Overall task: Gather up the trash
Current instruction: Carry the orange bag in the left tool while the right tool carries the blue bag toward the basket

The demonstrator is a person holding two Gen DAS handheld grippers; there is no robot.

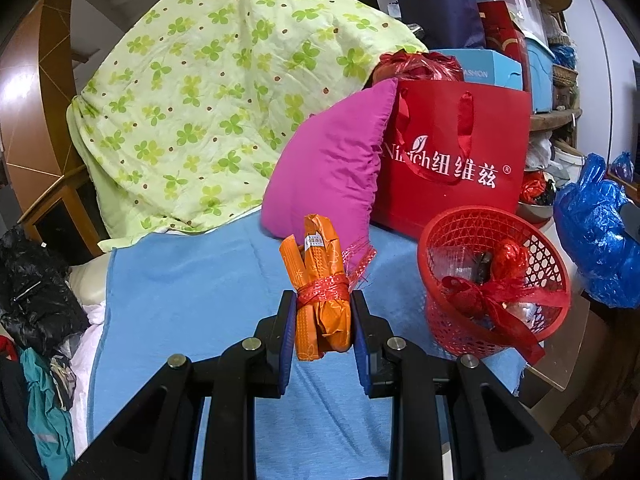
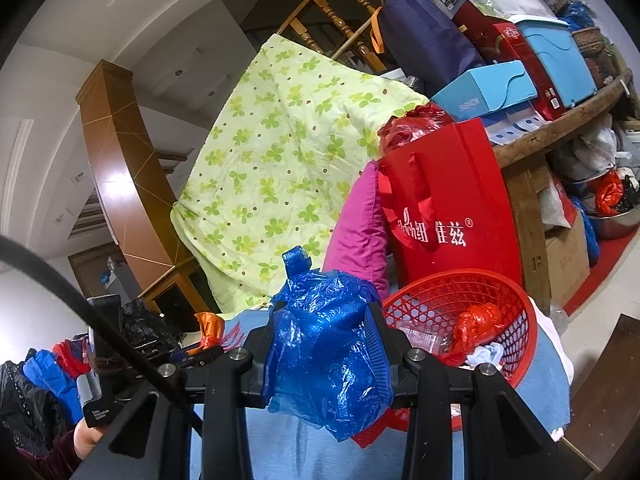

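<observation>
Left wrist view: left tongs (image 1: 323, 312) clamping orange bundle (image 1: 321, 288); right view: right tongs (image 2: 326, 344) clamping blue bag (image 2: 328, 352).

It is a messy home: a clover quilt (image 1: 208, 92) at 11 o'clock, a pink pillow (image 1: 332, 172), and wooden stair rails (image 2: 340, 20) at 12 o'clock.

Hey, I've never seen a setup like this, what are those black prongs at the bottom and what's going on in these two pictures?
Those prongs are two hand-held grippers; a person holds one in each hand, each with a camera looking along its fingers. The left camera shows the left gripper shut on an orange bundle tied with red ribbon, above a blue cloth. The right camera shows the right gripper shut on a crumpled blue plastic bag. Nearby stands a red basket with scraps already inside, in front of a red paper bag.
</observation>
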